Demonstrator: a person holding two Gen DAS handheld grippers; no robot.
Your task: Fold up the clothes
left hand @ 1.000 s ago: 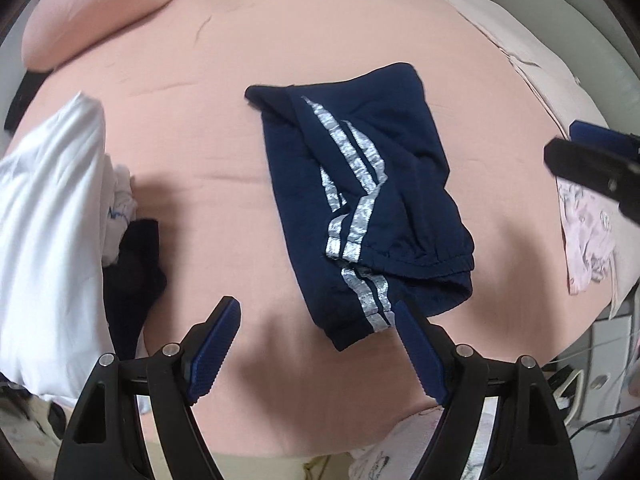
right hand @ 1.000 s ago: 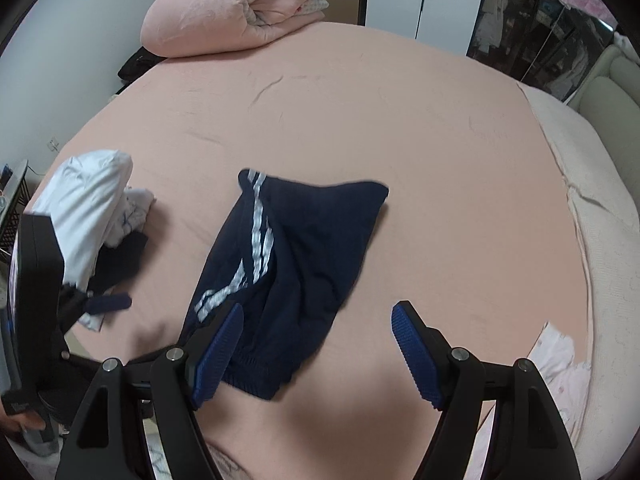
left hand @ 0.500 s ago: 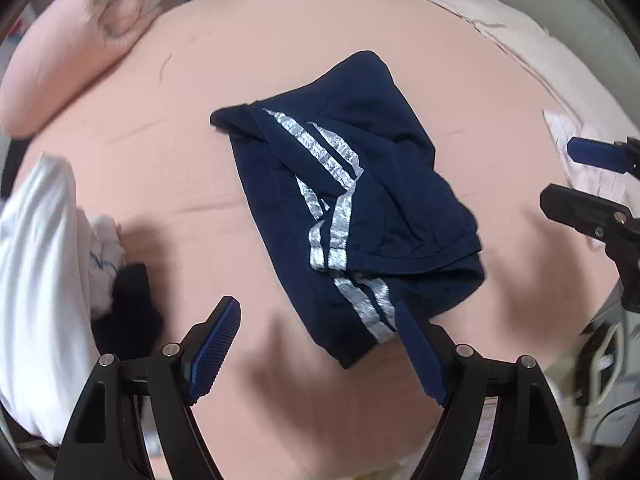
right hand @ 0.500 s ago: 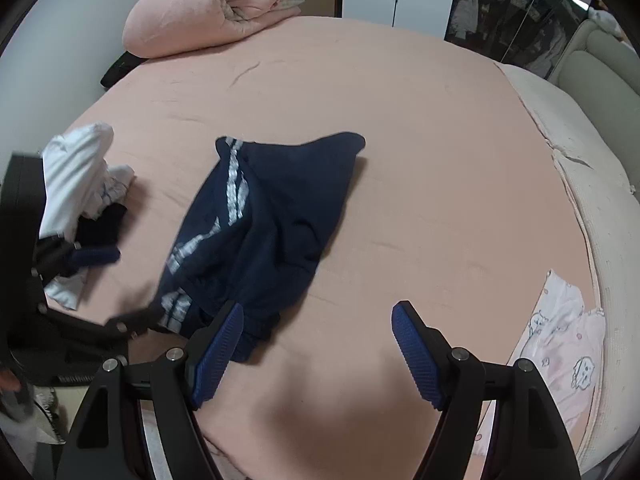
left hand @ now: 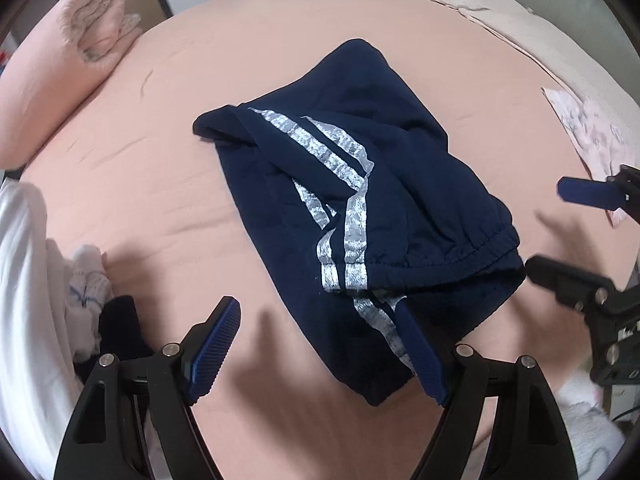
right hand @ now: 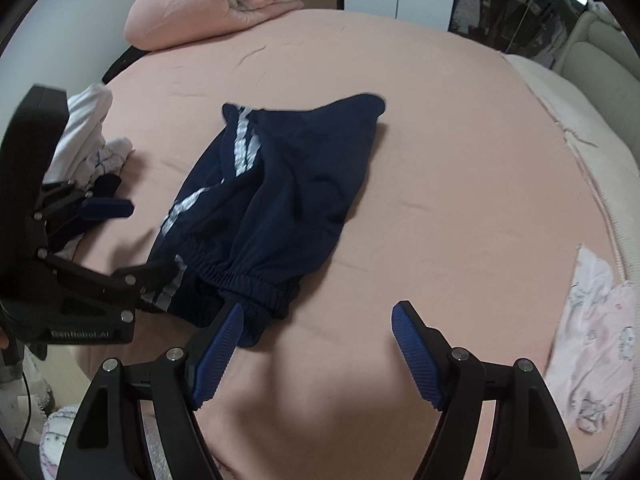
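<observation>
Approach step: navy shorts [left hand: 360,216] lie crumpled mid-bed on the pink sheet [left hand: 160,184], left gripper [left hand: 320,344] and right gripper [right hand: 316,344] both wide open and empty at the waistband end; next, probably each must pinch a waistband corner.

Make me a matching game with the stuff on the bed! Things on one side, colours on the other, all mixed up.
Things:
1. shorts
2. rolled blanket
3. stripes on the shorts
4. pads of the left hand-held gripper

Colours:
A. pink
B. silver
C. bright blue
D. navy

Pairs: 1-D, 2-A, 3-B, 4-C
</observation>
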